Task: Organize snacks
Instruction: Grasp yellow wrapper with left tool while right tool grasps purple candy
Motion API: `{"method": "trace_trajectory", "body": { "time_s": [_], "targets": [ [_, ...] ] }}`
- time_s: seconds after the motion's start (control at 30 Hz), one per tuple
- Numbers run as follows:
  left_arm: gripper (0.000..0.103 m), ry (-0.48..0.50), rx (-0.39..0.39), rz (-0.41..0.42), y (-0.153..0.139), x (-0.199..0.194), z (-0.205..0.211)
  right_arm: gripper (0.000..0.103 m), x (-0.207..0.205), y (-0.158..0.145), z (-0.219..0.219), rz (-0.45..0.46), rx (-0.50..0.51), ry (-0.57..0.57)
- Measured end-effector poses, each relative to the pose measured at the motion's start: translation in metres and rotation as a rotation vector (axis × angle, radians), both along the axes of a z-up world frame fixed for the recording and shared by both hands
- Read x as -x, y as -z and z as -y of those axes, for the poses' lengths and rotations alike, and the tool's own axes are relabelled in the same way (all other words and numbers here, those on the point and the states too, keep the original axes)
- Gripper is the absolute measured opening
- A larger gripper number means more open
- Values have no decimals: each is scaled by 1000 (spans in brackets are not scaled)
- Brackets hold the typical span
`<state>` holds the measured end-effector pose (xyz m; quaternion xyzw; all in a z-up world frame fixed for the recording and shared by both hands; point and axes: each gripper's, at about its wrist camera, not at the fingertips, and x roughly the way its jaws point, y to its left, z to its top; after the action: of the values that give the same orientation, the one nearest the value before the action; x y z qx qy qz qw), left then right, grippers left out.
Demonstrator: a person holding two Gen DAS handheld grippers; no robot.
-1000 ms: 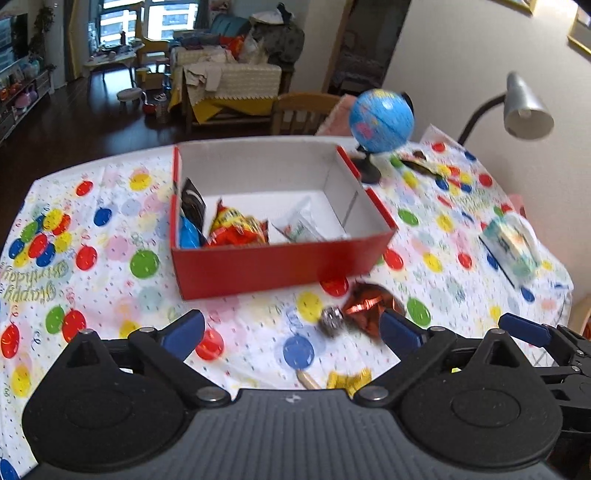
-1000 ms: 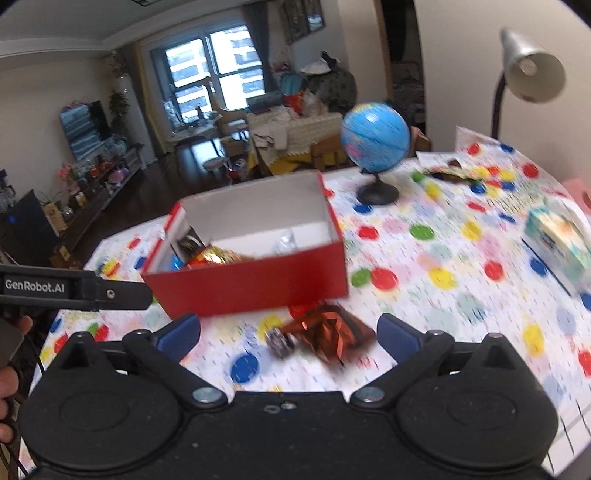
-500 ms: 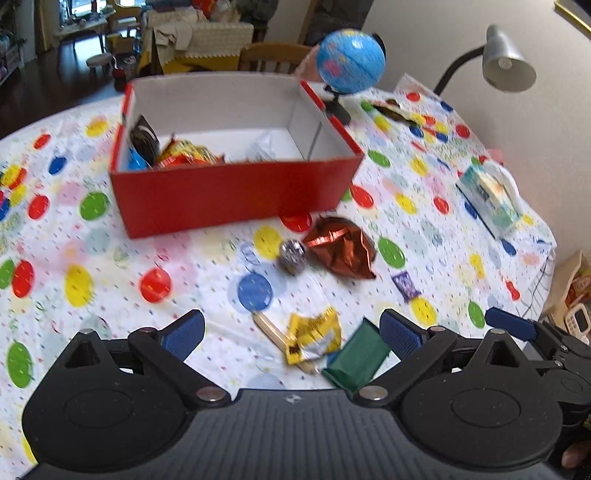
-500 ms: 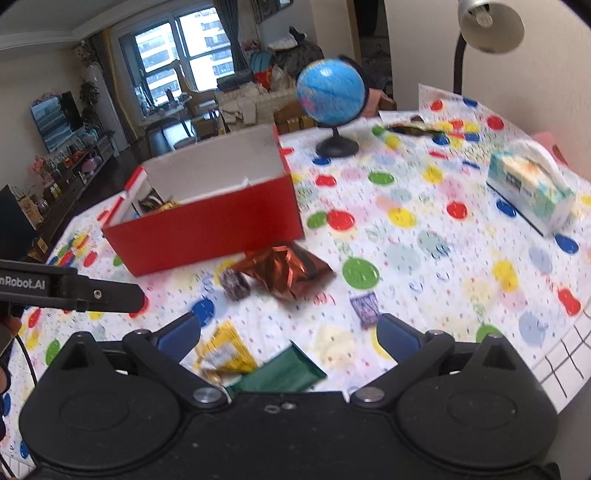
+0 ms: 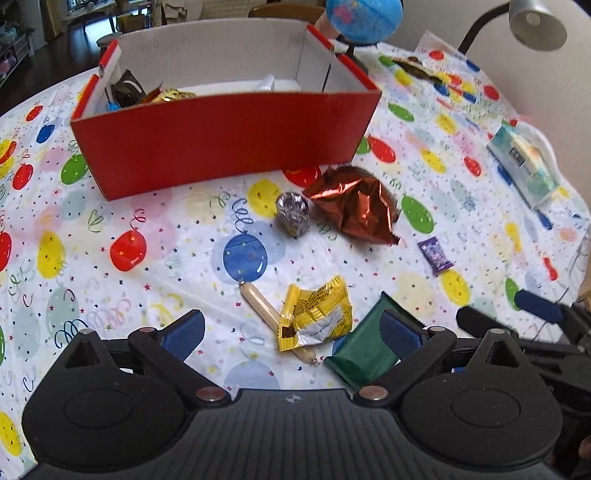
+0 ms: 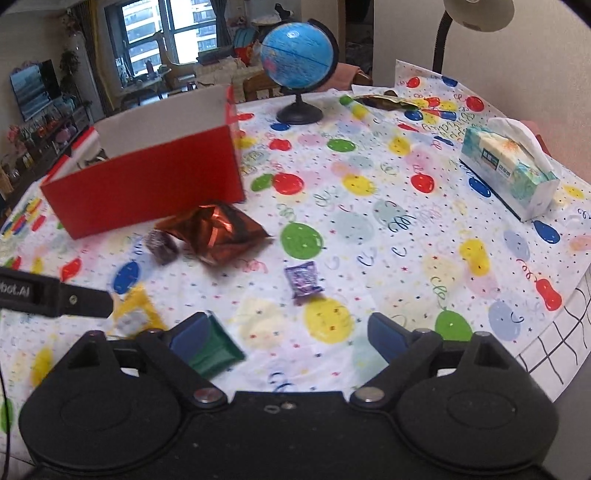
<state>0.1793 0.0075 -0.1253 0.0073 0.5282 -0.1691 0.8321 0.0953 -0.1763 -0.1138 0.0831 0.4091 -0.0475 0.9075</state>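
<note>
Crinkled copper foil bag [image 5: 354,203] beside red cardboard box [image 5: 225,136]; left gripper [image 5: 291,330], right gripper [image 6: 286,332] spread, empty.

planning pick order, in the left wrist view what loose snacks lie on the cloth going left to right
sausage stick → silver foil candy → yellow packet → copper foil bag → purple candy

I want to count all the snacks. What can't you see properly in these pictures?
- Snacks inside the red box: left wrist view shows only their tops above its front wall; in the right wrist view that wall hides them all.
- Green packet: the left gripper covers part of it.
- Sausage stick: the yellow packet lies over part of it.
- Yellow packet print: too small to read.
- Globe: cut off by the top edge, left wrist view.
</note>
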Motion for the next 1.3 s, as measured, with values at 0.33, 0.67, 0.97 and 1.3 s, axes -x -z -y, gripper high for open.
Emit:
{"method": "trace_trajectory", "body": {
  "time_s": [0.33,0.67,0.97,1.3],
  "targets": [
    [101,1,-20,-60,26,-11,23,77,-36,28,18,-43,15,-33],
    [79,-2,-47,-66,38,-19,35,60,-70,46,21,-62,49,-100],
    [58,13,-75,-30,37,-16,38,33,-72,47,11,-39,79,-157],
    [45,-27,-41,-61,37,-20,26,18,-66,42,8,-29,82,-153]
  ]
}}
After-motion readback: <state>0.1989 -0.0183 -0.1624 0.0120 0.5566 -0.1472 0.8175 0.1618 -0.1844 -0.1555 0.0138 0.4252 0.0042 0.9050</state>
